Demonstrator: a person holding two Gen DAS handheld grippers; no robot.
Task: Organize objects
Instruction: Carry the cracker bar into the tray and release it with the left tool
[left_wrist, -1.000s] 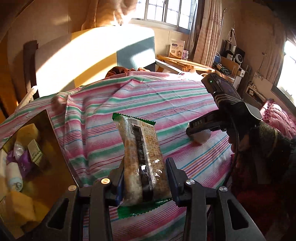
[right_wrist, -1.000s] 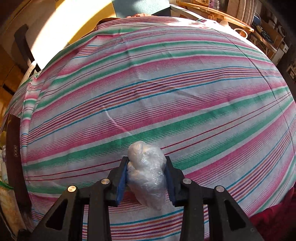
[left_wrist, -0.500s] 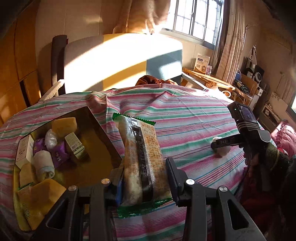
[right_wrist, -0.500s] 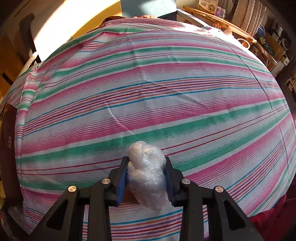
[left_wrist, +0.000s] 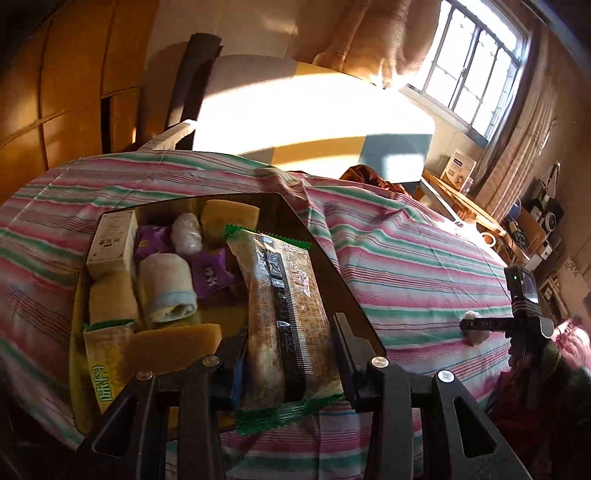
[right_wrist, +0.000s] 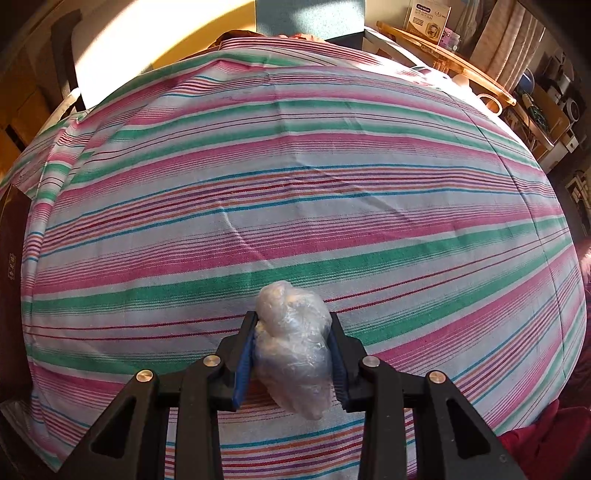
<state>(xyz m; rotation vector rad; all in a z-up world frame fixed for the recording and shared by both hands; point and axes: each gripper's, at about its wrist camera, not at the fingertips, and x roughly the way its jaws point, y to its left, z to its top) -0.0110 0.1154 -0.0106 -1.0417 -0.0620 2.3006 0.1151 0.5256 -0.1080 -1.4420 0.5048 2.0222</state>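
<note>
The left gripper (left_wrist: 288, 354) is clenched on a long cracker packet (left_wrist: 284, 314), gripping it near its lower, green-sealed end. The packet's long axis runs straight ahead along the fingers, so its far end reaches out over the open box (left_wrist: 332, 258) that sits on the striped bedsheet (left_wrist: 406, 266) toward the bed's left edge. The packet lies over the box's right-hand part, close to its right wall, and appears to hang above the contents rather than rest on them.

The box is already crowded: a rolled towel (left_wrist: 166, 291), purple sachets (left_wrist: 214, 273), a small carton (left_wrist: 110, 243) and yellow sponges (left_wrist: 229, 218) fill the left and far parts. The freest room, as I judge it, is the strip along the right wall, roughly in line with the packet, so lowering it lengthwise there looks like the coming move. The near-right corner of the box is the edge to clear.

The right gripper (right_wrist: 291, 350) is clenched on a clear plastic-wrapped bundle (right_wrist: 291, 343), held low over the sheet toward the bed's near edge, well apart from the box. The bed ahead of it is bare sheet, so its path toward the box is open.
</note>
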